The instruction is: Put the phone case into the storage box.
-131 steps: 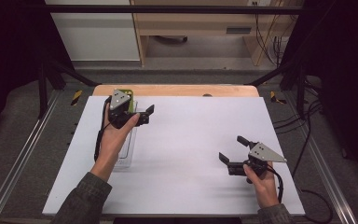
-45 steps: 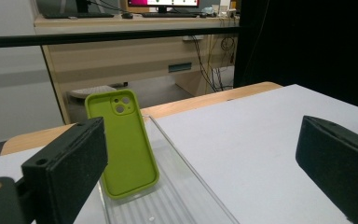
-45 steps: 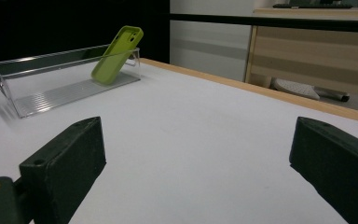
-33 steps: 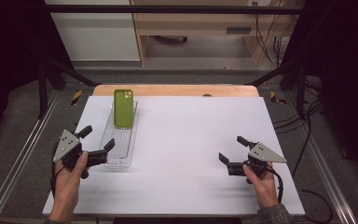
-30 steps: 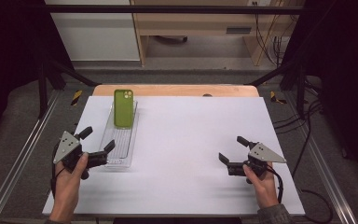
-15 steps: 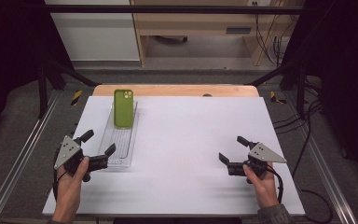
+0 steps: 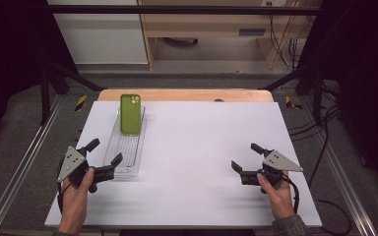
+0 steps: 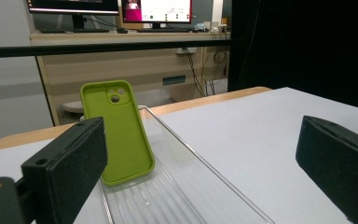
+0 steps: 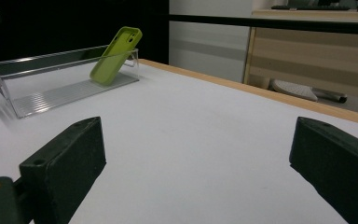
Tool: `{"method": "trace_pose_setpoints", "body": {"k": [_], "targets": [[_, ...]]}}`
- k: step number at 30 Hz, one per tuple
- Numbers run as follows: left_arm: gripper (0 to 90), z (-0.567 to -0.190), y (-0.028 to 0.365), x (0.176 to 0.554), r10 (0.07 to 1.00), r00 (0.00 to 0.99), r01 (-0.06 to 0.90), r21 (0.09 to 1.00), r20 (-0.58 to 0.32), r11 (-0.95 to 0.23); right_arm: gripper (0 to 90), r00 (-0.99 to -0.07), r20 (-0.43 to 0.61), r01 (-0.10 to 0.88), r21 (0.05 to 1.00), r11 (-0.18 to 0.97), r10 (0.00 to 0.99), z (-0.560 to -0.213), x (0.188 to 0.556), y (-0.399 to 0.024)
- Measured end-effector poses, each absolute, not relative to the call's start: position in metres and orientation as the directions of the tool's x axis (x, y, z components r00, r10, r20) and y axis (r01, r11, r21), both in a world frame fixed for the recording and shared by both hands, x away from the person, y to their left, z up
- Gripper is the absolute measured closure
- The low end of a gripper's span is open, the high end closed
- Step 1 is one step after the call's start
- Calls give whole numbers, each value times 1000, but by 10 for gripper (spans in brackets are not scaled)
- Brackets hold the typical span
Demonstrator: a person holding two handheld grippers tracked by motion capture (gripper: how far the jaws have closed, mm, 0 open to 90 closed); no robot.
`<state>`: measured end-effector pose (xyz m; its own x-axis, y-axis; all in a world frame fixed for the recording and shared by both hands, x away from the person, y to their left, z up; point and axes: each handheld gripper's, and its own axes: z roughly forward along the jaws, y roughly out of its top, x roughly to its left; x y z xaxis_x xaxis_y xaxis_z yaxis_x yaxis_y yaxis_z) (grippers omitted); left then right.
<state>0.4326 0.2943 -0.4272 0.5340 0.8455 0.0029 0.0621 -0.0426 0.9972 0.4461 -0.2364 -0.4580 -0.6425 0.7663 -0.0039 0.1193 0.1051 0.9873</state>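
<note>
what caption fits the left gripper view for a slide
Green phone case leaning upright in a clear tray, framed by the open left gripper.

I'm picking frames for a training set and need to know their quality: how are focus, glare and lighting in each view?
High view: evenly lit white table, dark surroundings, slightly soft, no strong glare. Left gripper view: green phone fairly sharp, near fingers soft, faint reflections on the clear tray. Right gripper view: its close fingers blurred, the tray casts a faint shadow.
</note>
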Motion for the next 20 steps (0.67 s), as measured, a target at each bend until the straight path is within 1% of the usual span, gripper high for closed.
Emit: {"method": "trace_pose_setpoints", "body": {"k": [20], "targets": [[19, -437, 299, 429, 858, 514, 53, 998, 2, -35, 36, -625, -10, 101, 990, 93, 780, -459, 442, -241]]}}
